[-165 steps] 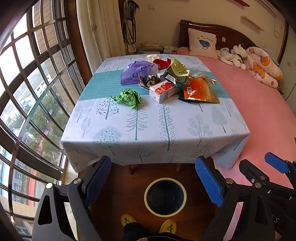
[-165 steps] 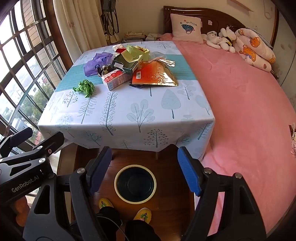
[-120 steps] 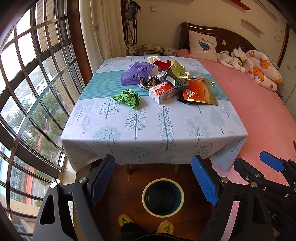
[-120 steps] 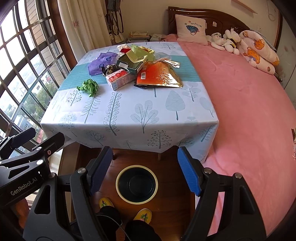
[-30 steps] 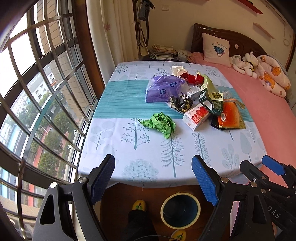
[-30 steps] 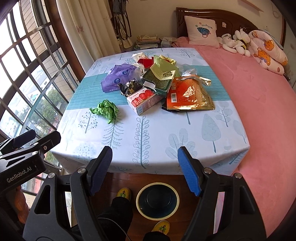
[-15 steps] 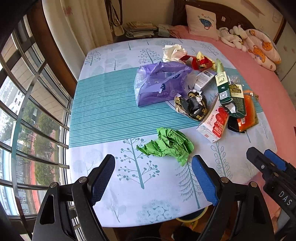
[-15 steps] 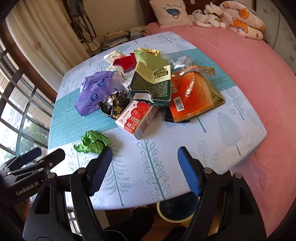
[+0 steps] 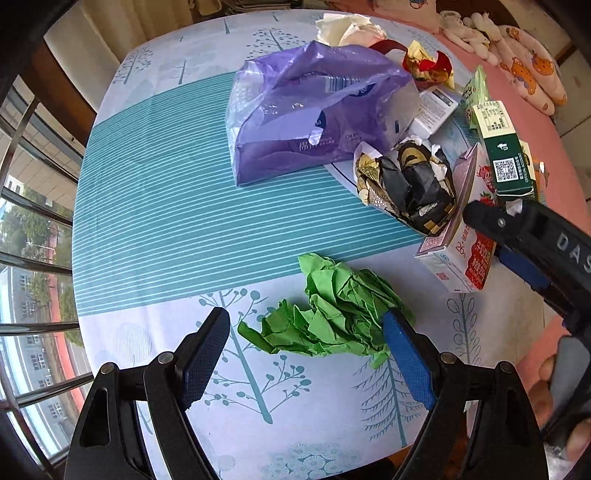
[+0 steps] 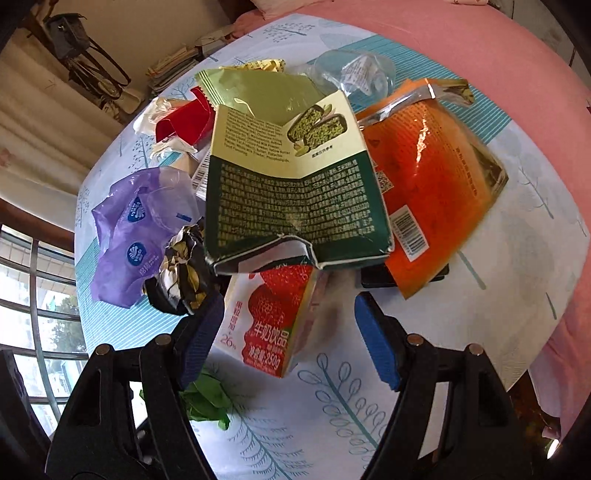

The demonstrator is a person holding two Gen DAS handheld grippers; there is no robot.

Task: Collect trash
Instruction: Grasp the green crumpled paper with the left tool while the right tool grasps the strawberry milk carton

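Note:
A crumpled green paper (image 9: 332, 314) lies on the tablecloth (image 9: 155, 206), between the open fingers of my left gripper (image 9: 306, 350). My right gripper (image 10: 284, 332) is open around the near end of a strawberry milk carton (image 10: 273, 317), which also shows in the left wrist view (image 9: 461, 243). Behind the carton lie a green snack box (image 10: 295, 192), an orange foil bag (image 10: 436, 173), a purple plastic bag (image 9: 314, 110) and a black-and-gold crumpled wrapper (image 9: 410, 184). The right gripper's arm (image 9: 532, 236) reaches in from the right in the left wrist view.
Red wrappers (image 10: 184, 122), white tissue (image 9: 343, 29) and a clear plastic bottle (image 10: 354, 74) lie at the far side of the pile. A pink bed (image 10: 498, 55) borders the table on the right. Window bars (image 9: 33, 221) run along the left.
Both grippers have moved forward and down from above the floor and bin to the tabletop. The left now straddles the green paper, the right straddles the milk carton.

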